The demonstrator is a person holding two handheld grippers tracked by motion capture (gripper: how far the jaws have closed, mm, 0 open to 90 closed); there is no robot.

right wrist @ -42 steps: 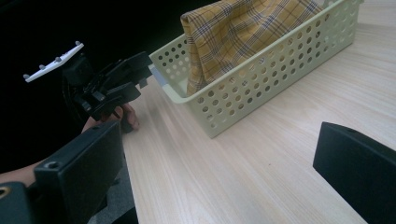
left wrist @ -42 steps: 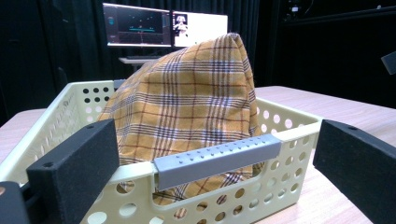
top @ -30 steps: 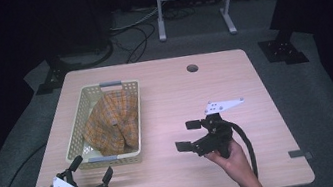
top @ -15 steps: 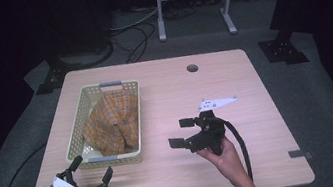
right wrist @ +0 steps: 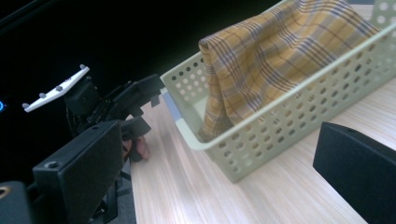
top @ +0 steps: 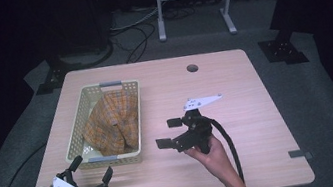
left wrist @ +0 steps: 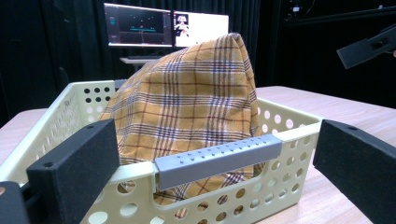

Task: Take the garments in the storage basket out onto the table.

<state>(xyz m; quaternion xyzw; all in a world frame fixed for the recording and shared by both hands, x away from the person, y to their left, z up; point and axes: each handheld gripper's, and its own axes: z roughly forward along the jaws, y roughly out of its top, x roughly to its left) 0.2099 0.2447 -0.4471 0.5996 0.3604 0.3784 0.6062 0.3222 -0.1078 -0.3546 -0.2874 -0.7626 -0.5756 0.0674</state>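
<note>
Plaid cloth (top: 112, 122) sits heaped in the cream perforated basket (top: 85, 96) on the table's (top: 255, 89) left half. Left gripper (top: 90, 169) rests near the basket's front handle (left wrist: 218, 157), jaws spread wide. Right gripper (top: 170, 133), jaws apart and holding nothing, hovers just right of the basket.

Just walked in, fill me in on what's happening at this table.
A person holds a two-jaw gripper in each hand at a wooden table. A yellow plaid cloth lies heaped in a pale perforated basket. The right gripper, jaws open, points at the basket's side from the bare tabletop. The left gripper, also open, sits just short of the basket's grey handle. Neither touches the cloth.
</note>
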